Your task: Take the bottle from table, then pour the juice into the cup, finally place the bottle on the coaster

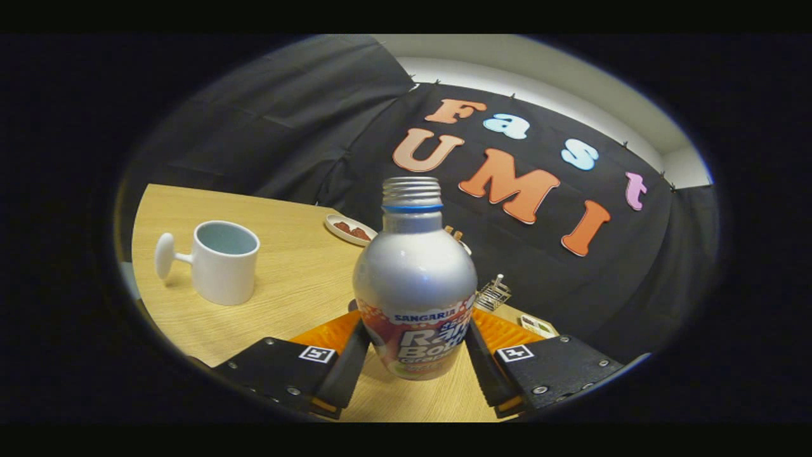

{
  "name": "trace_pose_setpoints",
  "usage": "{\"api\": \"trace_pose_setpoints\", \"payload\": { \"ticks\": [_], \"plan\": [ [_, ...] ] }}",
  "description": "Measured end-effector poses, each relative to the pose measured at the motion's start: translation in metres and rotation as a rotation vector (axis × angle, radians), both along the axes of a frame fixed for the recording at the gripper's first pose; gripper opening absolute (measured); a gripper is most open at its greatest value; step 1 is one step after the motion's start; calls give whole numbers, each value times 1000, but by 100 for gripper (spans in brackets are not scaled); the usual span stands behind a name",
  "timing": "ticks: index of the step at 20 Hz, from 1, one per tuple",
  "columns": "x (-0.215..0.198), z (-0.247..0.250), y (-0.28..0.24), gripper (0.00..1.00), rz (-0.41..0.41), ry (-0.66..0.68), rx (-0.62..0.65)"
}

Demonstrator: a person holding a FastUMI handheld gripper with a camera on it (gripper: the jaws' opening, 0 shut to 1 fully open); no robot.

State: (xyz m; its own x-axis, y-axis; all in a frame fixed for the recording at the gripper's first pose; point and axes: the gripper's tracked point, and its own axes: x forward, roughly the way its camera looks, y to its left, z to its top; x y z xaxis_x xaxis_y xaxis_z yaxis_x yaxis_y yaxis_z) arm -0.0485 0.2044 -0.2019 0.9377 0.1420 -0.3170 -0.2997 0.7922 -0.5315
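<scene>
Clamped between both fingers of the tool, the uncapped bottle stands upright above the worktop, with the white cup at ten o'clock from it.

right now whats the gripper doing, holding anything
Gripper: tongs closed on the bottle, one finger pressing each side of its lower body; the bottle is upright with its cap off.
</scene>
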Motion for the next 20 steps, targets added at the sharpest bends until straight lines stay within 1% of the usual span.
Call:
{"api": "trace_pose_setpoints", "payload": {
  "ticks": [3, 8, 14, 20],
  "plan": [
    [3, 6, 2, 77, 6, -47, -85],
    [9, 4, 13, 77, 39, -91, -178],
    [16, 13, 32, 77, 98, -185, -385],
    [24, 6, 40, 77, 134, -194, -492]
  ]
}}
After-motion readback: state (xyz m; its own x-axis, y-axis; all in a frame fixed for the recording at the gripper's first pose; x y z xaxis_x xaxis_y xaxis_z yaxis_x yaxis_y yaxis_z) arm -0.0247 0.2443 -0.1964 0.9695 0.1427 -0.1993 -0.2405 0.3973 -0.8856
